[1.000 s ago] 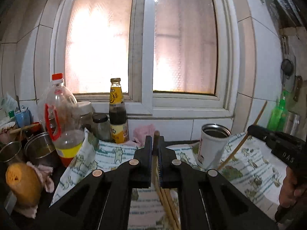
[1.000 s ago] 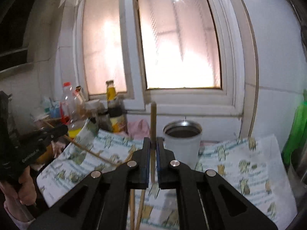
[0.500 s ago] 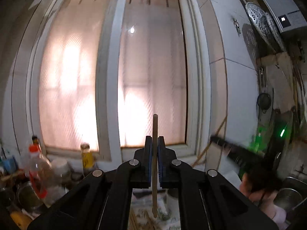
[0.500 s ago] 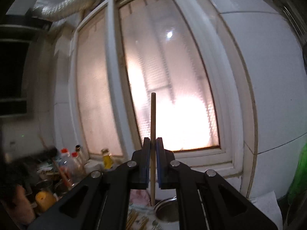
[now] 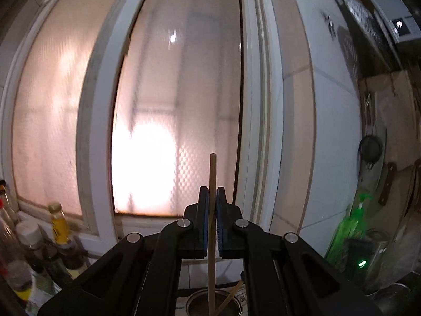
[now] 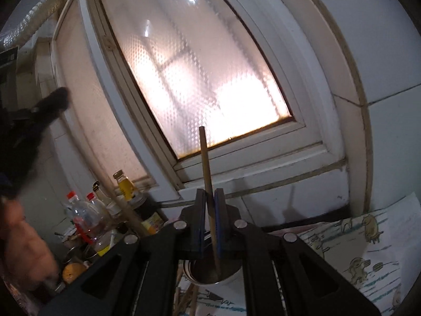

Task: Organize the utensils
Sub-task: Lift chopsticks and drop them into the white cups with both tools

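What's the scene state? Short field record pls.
left gripper: shut on chopstick, upright
right gripper: shut on chopstick, slightly tilted
cup: metal, below both grippers; both chopsticks' lower ends over its mouth
loose chopsticks: on the printed cloth by the cup
backdrop: frosted window, bottles at left

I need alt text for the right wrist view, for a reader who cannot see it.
The right gripper is shut on an upright wooden chopstick, its lower end inside a metal cup on the counter. Behind is a bright frosted window, with bottles at left.
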Available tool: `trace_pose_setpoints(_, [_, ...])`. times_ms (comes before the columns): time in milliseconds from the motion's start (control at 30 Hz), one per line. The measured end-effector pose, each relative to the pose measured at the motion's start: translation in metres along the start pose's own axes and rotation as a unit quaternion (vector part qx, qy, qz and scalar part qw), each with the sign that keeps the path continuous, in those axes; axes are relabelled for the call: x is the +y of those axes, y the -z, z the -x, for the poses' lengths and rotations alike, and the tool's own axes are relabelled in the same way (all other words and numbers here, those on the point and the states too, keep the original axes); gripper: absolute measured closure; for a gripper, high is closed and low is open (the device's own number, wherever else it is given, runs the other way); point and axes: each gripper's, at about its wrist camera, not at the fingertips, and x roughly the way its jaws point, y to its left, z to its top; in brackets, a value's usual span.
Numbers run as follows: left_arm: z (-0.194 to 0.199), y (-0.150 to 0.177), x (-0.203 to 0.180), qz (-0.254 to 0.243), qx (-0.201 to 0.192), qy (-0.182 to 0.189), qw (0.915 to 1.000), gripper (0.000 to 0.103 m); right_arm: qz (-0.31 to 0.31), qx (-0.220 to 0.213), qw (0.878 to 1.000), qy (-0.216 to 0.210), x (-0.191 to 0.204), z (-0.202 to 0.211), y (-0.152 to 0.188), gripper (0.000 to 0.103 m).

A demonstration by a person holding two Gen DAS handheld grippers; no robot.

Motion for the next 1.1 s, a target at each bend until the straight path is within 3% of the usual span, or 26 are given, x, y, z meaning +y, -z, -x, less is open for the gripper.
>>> trace_pose_setpoints(67, [-0.010,0.013,-0.002,-0.003,0.008,-0.009,0.9999,0.099,-0.004,0.000,1.000,0.005,-0.003,0.001,-0.001,0.097])
trace_pose_setpoints(167, [-0.022,0.032,0.011,0.031,0.030,0.003,0.9991,0.099,-0.029,0.018,0.999,-0.012,-0.012,-0.003,-0.002,0.096])
trace_pose_setpoints(367, [-0.031,0.058,0.043,0.108,0.058,0.034,0.9919,0.099,-0.040,0.031,0.999,0.017,-0.027,-0.014,0.001,0.095])
trace_pose_setpoints(467, [-0.035,0.069,0.053,0.125,0.072,0.032,0.9890,0.099,-0.043,0.032,0.998,0.026,-0.029,-0.016,0.000,0.093])
trace_pose_setpoints(567, [-0.042,0.080,0.058,0.131,0.086,0.032,0.9871,0.099,-0.040,0.021,0.998,0.039,-0.029,-0.013,-0.001,0.057])
trace_pose_setpoints(667, [-0.047,0.087,0.058,0.127,0.100,0.036,0.9862,0.099,-0.027,0.010,0.997,0.065,-0.028,-0.012,-0.001,0.053])
trace_pose_setpoints(733, [-0.045,0.087,0.056,0.107,0.099,0.023,0.9891,0.092,-0.019,0.002,0.997,0.074,-0.028,-0.010,0.000,0.042])
trace_pose_setpoints(800, [-0.038,0.082,0.051,0.075,0.091,0.012,0.9930,0.072,-0.021,-0.002,0.997,0.073,-0.029,-0.009,0.000,0.038])
trace_pose_setpoints(833, [-0.033,0.079,0.050,0.064,0.084,0.005,0.9944,0.067,-0.022,-0.002,0.997,0.070,-0.030,-0.008,0.000,0.033])
trace_pose_setpoints(900, [-0.020,0.070,0.053,0.067,0.074,0.009,0.9950,0.053,-0.022,-0.007,0.997,0.073,-0.029,-0.006,0.000,0.022])
trace_pose_setpoints(1000, [0.002,0.056,0.066,0.085,0.064,-0.003,0.9943,0.043,-0.023,-0.030,0.995,0.095,-0.027,0.000,0.001,0.003])
trace_pose_setpoints(1033, [0.013,0.051,0.068,0.077,0.053,-0.012,0.9955,0.041,-0.021,-0.037,0.994,0.102,-0.026,0.002,0.001,0.002])
trace_pose_setpoints(1100, [0.032,0.044,0.069,0.048,0.043,-0.047,0.9968,0.024,-0.013,-0.043,0.993,0.107,-0.023,0.004,0.000,0.002])
